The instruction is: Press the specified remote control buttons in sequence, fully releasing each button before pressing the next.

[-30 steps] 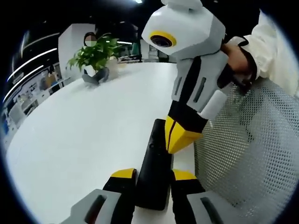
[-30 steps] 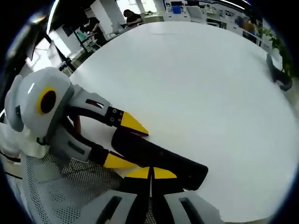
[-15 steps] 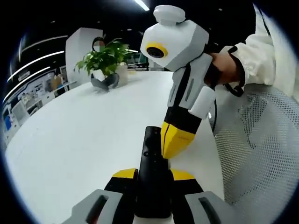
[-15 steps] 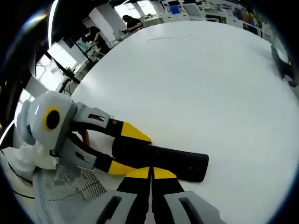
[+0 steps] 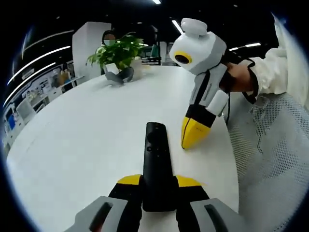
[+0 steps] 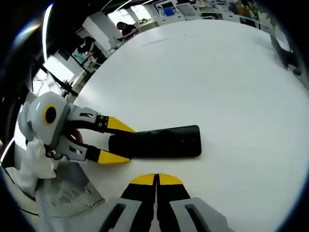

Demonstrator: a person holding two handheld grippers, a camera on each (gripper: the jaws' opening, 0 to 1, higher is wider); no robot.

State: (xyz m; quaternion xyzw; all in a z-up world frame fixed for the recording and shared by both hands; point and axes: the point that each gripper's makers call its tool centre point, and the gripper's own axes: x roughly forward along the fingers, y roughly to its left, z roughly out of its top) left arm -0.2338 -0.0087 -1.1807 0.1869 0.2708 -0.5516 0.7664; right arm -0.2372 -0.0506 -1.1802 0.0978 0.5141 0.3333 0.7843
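Observation:
A black remote [image 5: 157, 164] lies lengthwise on the white table [image 5: 77, 140], its button end pointing away from me. My left gripper [image 5: 158, 181] is shut on its near end, one yellow jaw on each side. My right gripper [image 5: 185, 144] reaches in from the upper right with its jaws shut together. Its yellow tip rests just right of the remote's far end and stands off the buttons. In the right gripper view the remote [image 6: 161, 141] lies crosswise beyond my shut right gripper [image 6: 155, 176], a gap of table between them. The left gripper [image 6: 128, 144] clamps its left end.
A potted plant [image 5: 118, 50] stands at the table's far end. A white mesh chair [image 5: 270, 164] sits beyond the table's right edge. A hand in a white sleeve [image 5: 265, 72] holds the right gripper. Office desks [image 6: 169, 9] lie beyond the far rim.
The right gripper has drawn back off the remote to its side, so the remote's whole top face now shows. The left gripper keeps its hold.

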